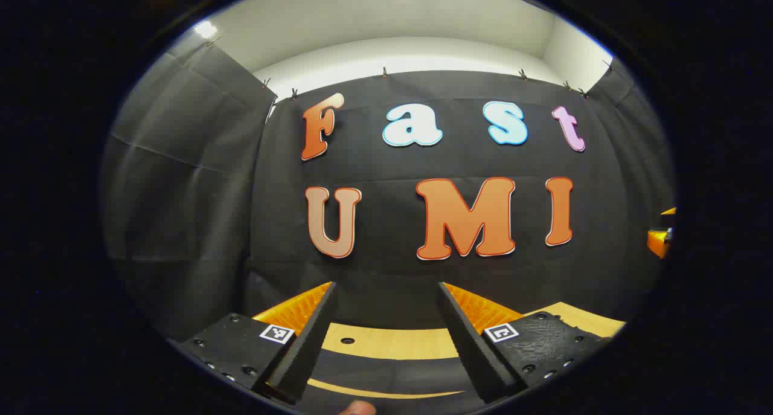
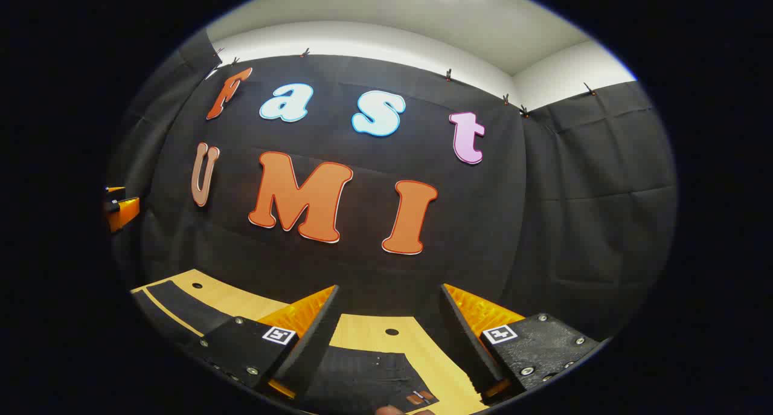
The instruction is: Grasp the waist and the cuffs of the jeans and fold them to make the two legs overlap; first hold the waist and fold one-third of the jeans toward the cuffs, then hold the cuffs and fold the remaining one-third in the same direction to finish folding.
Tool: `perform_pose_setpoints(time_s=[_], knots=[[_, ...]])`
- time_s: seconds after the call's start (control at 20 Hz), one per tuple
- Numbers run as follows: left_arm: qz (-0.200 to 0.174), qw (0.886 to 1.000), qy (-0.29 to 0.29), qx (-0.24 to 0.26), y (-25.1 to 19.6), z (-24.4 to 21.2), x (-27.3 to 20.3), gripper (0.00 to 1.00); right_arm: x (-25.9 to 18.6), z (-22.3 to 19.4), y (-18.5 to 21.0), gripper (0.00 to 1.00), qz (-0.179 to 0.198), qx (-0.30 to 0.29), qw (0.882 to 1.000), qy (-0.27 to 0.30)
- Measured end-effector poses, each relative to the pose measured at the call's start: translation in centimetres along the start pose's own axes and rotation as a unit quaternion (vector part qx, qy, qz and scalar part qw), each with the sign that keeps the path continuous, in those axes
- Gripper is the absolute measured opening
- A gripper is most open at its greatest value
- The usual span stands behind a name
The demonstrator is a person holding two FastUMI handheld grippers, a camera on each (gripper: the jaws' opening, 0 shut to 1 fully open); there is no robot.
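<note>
- Black cloth walling is backing a wooden bench [image 2: 368,336]
- Right claw [image 2: 389,342] is hovering spread; jeans [image 2: 362,379] are lying just below and between its fingers
- Left claw [image 1: 386,342] is likewise hanging spread, empty

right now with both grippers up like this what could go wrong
Both jaws stand open and hold nothing, pointing at the booth wall, so any grab starts blind. In the right gripper view the jeans lie low between the fingers, their waist end at the table edge, so a careless grab might drag them off. The other gripper hangs close, so a swing could clip it.
</note>
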State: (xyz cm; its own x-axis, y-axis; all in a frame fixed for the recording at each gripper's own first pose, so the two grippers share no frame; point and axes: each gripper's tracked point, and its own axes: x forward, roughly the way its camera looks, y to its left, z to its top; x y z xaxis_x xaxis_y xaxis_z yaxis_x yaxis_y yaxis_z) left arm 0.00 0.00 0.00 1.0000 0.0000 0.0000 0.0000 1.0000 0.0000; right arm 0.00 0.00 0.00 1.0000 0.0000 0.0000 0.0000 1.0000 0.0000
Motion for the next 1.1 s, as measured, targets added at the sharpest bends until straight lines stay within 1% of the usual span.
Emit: perform_pose_setpoints(time_s=[0.05, 0.1, 0.15, 0.2, 0.3, 0.35, 0.4, 0.45, 0.5, 0.55, 0.6, 0.65, 0.7, 0.75, 0.8, 0.85, 1.0, 1.1], knots=[[-0.01, 1.0, 0.004, -0.002, -0.2, -0.3, 0.1, 0.98, -0.1, -0.1, 0.6, 0.96, 0.001, 0.003, 1.0, 0.002], [-0.017, 1.0, 0.005, 0.003, -0.3, -0.6, 0.2, 1.0, -0.1, -0.4, 1.4, 0.97, 0.002, 0.007, 1.0, 0.008], [-0.019, 1.0, 0.005, 0.011, -0.4, -0.8, 0.2, 0.99, -0.2, -0.5, 2.2, 0.97, 0.006, 0.01, 1.0, 0.011], [-0.02, 1.0, 0.002, 0.02, -0.6, -0.9, 0.2, 1.0, -0.4, -0.5, 2.9, 0.96, 0.007, 0.014, 1.0, 0.013], [-0.022, 0.999, 0.003, 0.04, -1.4, -1.7, 0.0, 0.99, -0.7, -0.4, 4.2, 0.96, 0.013, 0.019, 1.0, 0.013], [-0.028, 0.999, 0.003, 0.047, -2.1, -2.1, -0.1, 0.99, -0.7, -0.4, 4.6, 0.94, 0.015, 0.017, 1.0, 0.013], [-0.032, 0.998, 0.004, 0.05, -2.5, -2.4, -0.2, 0.98, -0.8, -0.4, 5.1, 0.96, 0.016, 0.017, 1.0, 0.013], [-0.034, 0.998, 0.003, 0.051, -2.8, -2.5, -0.2, 0.98, -1.1, -0.5, 5.6, 0.94, 0.02, 0.022, 0.999, 0.014], [-0.033, 0.998, 0.001, 0.052, -2.8, -2.6, -0.1, 1.0, -1.2, -0.5, 6.2, 0.96, 0.027, 0.031, 0.999, 0.015], [-0.033, 0.998, -0.001, 0.054, -2.7, -2.7, 0.0, 1.0, -1.4, -0.8, 6.9, 0.96, 0.034, 0.037, 0.999, 0.017], [-0.028, 0.998, 0.0, 0.055, -2.5, -2.9, 0.0, 1.0, -1.3, -1.0, 7.2, 0.96, 0.038, 0.04, 0.998, 0.021], [-0.019, 0.998, 0.006, 0.057, -2.0, -3.5, 0.0, 0.98, -1.5, -1.2, 7.3, 0.96, 0.04, 0.041, 0.998, 0.023], [-0.015, 0.998, 0.01, 0.056, -1.8, -3.7, 0.0, 1.0, -1.5, -1.3, 7.4, 0.96, 0.044, 0.043, 0.998, 0.024], [-0.012, 0.998, 0.013, 0.057, -1.7, -4.1, 0.0, 0.98, -1.5, -1.5, 7.5, 0.96, 0.048, 0.044, 0.998, 0.024], [-0.005, 0.998, 0.019, 0.06, -1.1, -4.5, 0.0, 0.98, -1.4, -1.9, 7.5, 0.96, 0.047, 0.044, 0.998, 0.027], [0.002, 0.998, 0.029, 0.062, -0.5, -5.2, 0.1, 1.0, -1.2, -2.4, 7.5, 0.96, 0.048, 0.044, 0.997, 0.035], [0.024, 0.996, 0.063, 0.053, 2.1, -7.3, 0.2, 1.0, -0.7, -4.1, 6.6, 0.97, 0.037, 0.039, 0.997, 0.06], [0.038, 0.994, 0.084, 0.051, 4.1, -8.6, 0.1, 0.98, -0.4, -5.0, 6.0, 0.97, 0.029, 0.036, 0.996, 0.074]])
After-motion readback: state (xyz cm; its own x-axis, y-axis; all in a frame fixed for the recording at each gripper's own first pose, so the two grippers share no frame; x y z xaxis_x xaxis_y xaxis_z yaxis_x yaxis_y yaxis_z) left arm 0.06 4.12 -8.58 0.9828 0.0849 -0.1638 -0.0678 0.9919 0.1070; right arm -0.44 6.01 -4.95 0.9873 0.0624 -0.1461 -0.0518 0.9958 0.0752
